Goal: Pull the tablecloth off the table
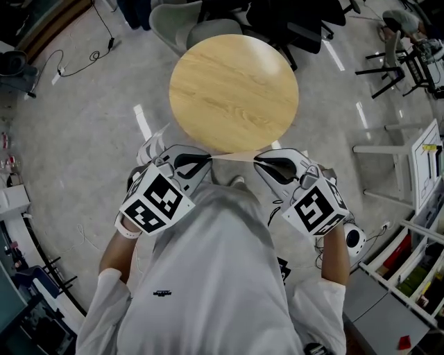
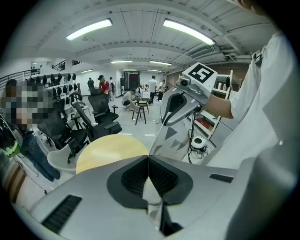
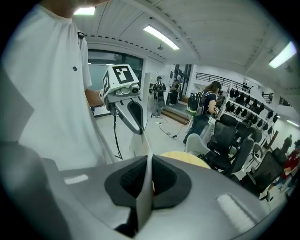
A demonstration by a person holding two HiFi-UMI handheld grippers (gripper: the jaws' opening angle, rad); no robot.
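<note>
The round wooden table [image 1: 234,93] stands bare in front of me. The tablecloth [image 1: 232,156], a thin pale sheet, hangs stretched edge-on between my two grippers, near the table's close rim and above my white shirt. My left gripper [image 1: 208,159] is shut on one end and my right gripper [image 1: 255,159] on the other. In the left gripper view the cloth [image 2: 171,138] runs from the shut jaws [image 2: 148,161] up toward the right gripper, with the table [image 2: 110,150] behind. In the right gripper view the cloth [image 3: 144,197] is pinched in the jaws [image 3: 149,161].
Black and grey office chairs [image 1: 208,21] crowd the far side of the table. A white shelf unit [image 1: 409,249] stands at the right, and a small white device [image 1: 355,239] sits on the floor by my right arm. Cables [image 1: 83,62] lie at the far left. People [image 2: 104,86] stand in the background.
</note>
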